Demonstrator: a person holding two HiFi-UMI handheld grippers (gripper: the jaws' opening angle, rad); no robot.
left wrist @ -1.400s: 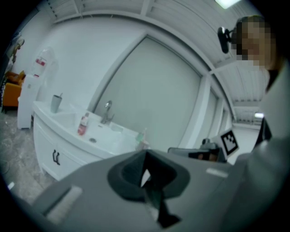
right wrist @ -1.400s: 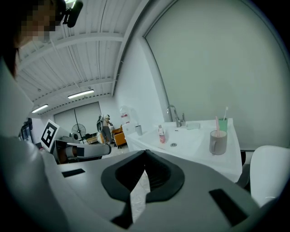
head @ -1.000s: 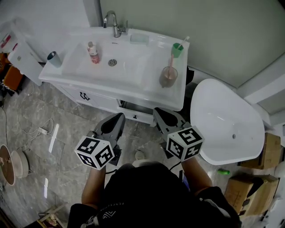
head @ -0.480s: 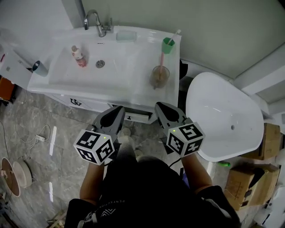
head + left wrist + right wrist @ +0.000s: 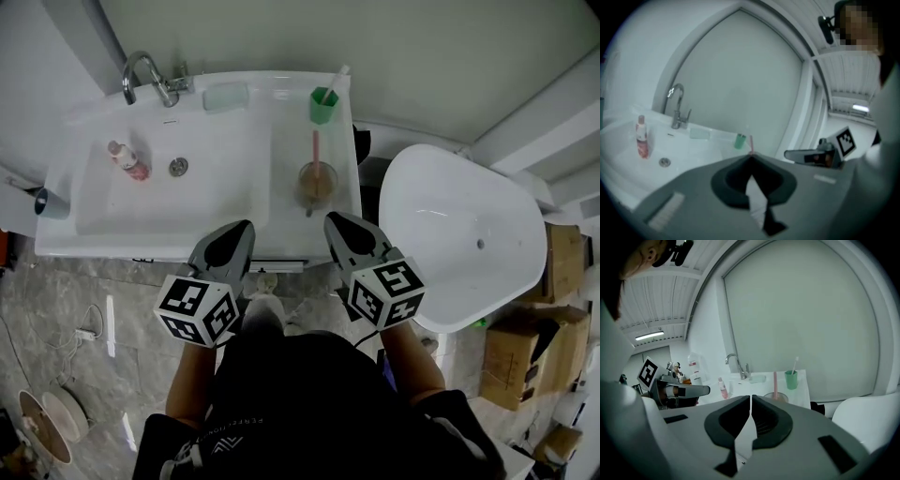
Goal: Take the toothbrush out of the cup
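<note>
- While neither tool has reached the counter yet, the white vanity top with its sunken basin (image 5: 291,141) lies straight ahead. Both cups sit on the flat strip right of the basin, so the reach goes forward and slightly right.
- The left gripper (image 5: 242,229) and right gripper (image 5: 334,221) hover side by side over the counter's front edge. Each has its jaws pressed together with nothing between them. The right one looks better placed and should open before it descends.
- A clear brownish glass cup (image 5: 317,183) stands near the front, almost directly ahead of the right gripper. A green plastic cup (image 5: 323,105) stands behind it, close to the wall.
- A pink toothbrush (image 5: 315,145) stands in the glass cup, its handle well above the rim. A white toothbrush (image 5: 336,80) pokes out of the green cup. The task does not say which one; the pink is closer.
- Suggested grip: pinch the handle clear of the rim and lift along its lean. Steady the cup with the left gripper if it drags or tips.
</note>
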